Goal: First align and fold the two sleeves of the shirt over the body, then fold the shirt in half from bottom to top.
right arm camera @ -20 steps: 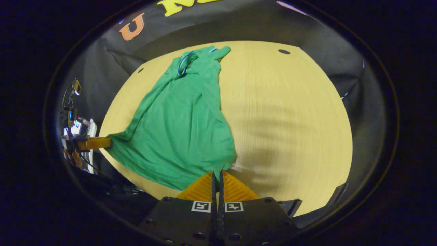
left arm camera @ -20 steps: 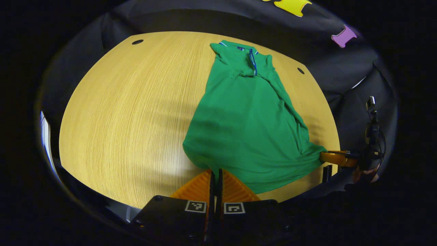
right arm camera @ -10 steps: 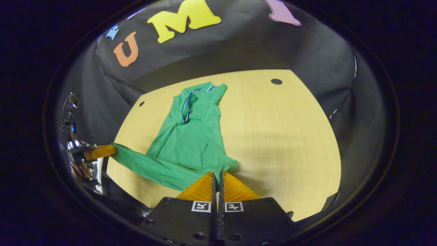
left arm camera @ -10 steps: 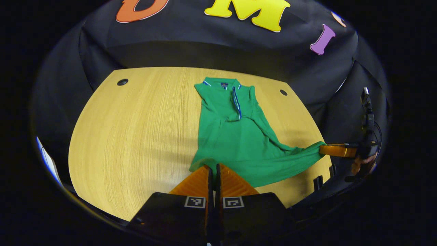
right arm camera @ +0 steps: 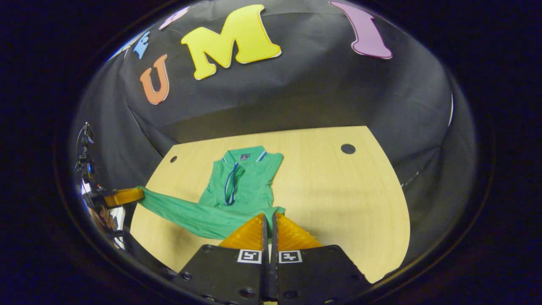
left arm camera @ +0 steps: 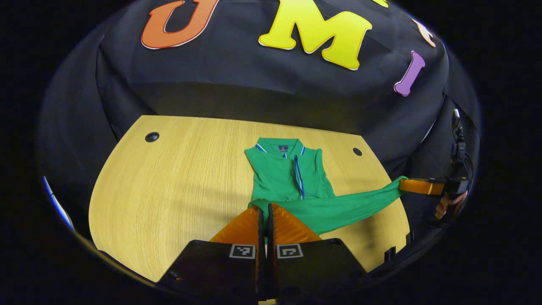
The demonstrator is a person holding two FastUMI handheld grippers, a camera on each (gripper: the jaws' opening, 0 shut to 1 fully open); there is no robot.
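Left tool (left arm camera: 265, 207): sitting at bottom centre of the left gripper view, fingers pressed nearly together and pinching one bottom corner of the green shirt (left arm camera: 292, 178).
Right tool (right arm camera: 268, 215): gripping at bottom centre of the right gripper view, fingers likewise closed tight on the other bottom corner of the shirt (right arm camera: 241, 182).
Across the gap: the right tool is also showing at the right edge of the left gripper view, a hand (left arm camera: 451, 203) behind it; the left tool is showing at the left edge of the right gripper view.
Hem (left arm camera: 351, 205): hanging stretched as a raised band between the two tools, lifted off the counter (left arm camera: 169, 186).
Shirt: lying mid-frame on the counter, collar (left arm camera: 280, 146) pointing to the upper part of the frame, placket facing up.
Sleeves: looking tucked in over the body, judging by the narrow outline.
Step in hand: the bottom-to-top fold, I'd say, with the hem being carried toward the collar.
Next move calls for: both tools travelling level and together, keeping the hem taut, laying it square along the collar line before letting go.
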